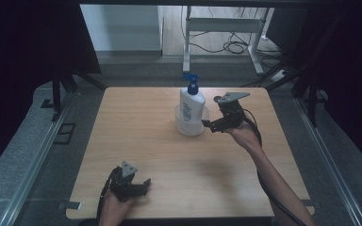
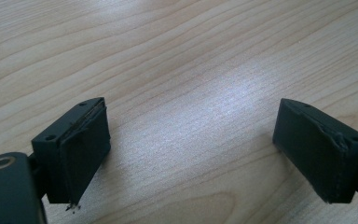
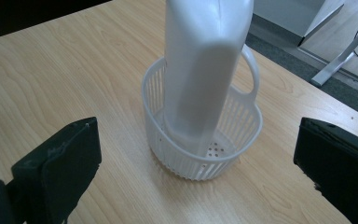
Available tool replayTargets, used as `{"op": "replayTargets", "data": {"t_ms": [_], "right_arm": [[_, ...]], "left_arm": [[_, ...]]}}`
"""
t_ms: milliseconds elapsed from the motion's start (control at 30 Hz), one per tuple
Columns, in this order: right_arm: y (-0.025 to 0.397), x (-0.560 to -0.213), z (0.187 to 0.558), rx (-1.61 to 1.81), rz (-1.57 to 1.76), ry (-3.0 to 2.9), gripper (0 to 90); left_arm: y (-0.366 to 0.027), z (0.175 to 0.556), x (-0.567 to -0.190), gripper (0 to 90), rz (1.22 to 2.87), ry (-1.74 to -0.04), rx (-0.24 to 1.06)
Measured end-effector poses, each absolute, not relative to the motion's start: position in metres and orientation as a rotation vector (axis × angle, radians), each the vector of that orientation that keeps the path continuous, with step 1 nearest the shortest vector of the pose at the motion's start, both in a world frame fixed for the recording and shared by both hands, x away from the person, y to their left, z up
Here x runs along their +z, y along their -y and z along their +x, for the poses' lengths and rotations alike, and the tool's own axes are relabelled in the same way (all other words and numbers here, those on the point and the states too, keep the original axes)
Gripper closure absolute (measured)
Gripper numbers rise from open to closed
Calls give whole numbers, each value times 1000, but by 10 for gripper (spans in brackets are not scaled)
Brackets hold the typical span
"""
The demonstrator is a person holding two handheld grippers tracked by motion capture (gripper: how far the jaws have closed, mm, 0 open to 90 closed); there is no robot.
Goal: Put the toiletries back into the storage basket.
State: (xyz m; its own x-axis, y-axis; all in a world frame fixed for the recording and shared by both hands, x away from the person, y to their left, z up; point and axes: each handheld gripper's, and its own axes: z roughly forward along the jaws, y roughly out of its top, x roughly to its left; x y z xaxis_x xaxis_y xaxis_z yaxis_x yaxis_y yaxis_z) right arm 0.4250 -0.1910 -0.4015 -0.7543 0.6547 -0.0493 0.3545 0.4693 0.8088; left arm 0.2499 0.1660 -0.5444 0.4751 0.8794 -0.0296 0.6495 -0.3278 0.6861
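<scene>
Bottle [image 1: 191, 104] upright inside white basket [image 1: 181, 126], far centre; right gripper [image 1: 209, 125] just beside, wide apart; left gripper [image 1: 146, 184] near, wide, empty.

A lab-like recording bay: a bare wooden table [image 1: 169, 155] between dark curtains [image 1: 28, 42], loose cables [image 1: 231, 46] on the floor beyond.

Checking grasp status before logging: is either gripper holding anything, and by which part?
Nothing is held: left gripper and right gripper are open, short of the bottle.
</scene>
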Motion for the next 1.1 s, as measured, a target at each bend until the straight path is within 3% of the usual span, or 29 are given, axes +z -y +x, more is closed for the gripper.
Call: {"op": "replayTargets", "data": {"t_ms": [1100], "right_arm": [[212,-418,389,1169,843,-2392,4]], "left_arm": [[-166,250,-544,106,2085,-1263,466]]}}
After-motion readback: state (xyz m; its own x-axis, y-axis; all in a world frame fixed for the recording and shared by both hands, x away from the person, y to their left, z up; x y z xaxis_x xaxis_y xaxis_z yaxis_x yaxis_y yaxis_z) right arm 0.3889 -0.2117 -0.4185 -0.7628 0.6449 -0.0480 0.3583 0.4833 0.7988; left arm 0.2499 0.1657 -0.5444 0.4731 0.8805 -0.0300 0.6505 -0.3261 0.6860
